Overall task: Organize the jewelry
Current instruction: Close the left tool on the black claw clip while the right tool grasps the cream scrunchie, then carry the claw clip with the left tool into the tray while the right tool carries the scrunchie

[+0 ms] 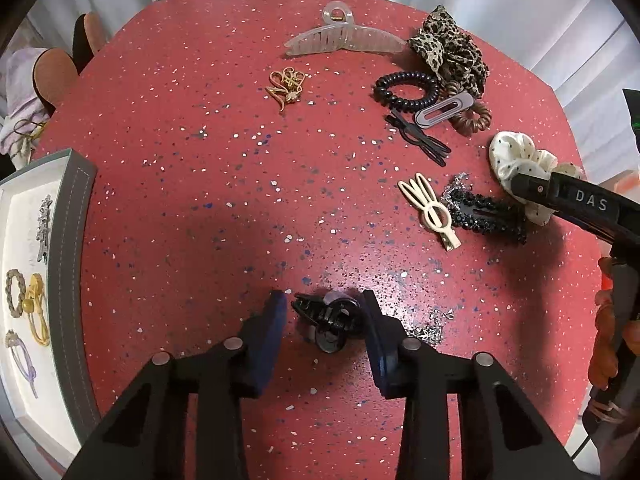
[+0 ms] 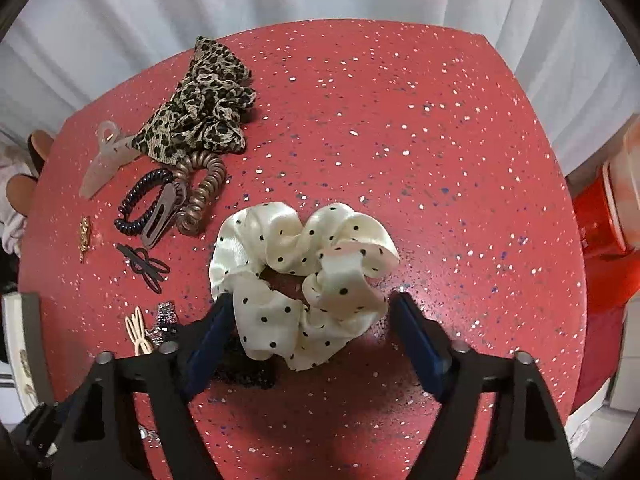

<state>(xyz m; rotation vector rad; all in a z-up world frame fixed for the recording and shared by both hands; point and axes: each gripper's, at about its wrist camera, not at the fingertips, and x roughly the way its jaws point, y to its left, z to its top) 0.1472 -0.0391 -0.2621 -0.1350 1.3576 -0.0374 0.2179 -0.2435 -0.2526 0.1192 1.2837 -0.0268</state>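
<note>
A small black claw clip (image 1: 328,320) lies on the red speckled table (image 1: 200,180) between the pads of my left gripper (image 1: 324,308). The right pad is at the clip and the left pad stands a sliver off it, so the jaws are open. A cream scrunchie with black dots (image 2: 296,256) lies between the blue pads of my right gripper (image 2: 314,312), which stands open around its near half; the left pad brushes the fabric. At the left table edge, a grey-rimmed white tray (image 1: 72,240) holds several hair ties and a silver clip.
Loose pieces lie around: a translucent claw clip (image 1: 344,38), gold brooch (image 1: 286,88), leopard scrunchie (image 1: 448,48), black spiral tie (image 1: 404,90), cream bunny clip (image 1: 430,208), black beaded clip (image 1: 484,212) and a silver chain piece (image 1: 430,330) by my left gripper. A red container (image 2: 600,220) stands off the right edge.
</note>
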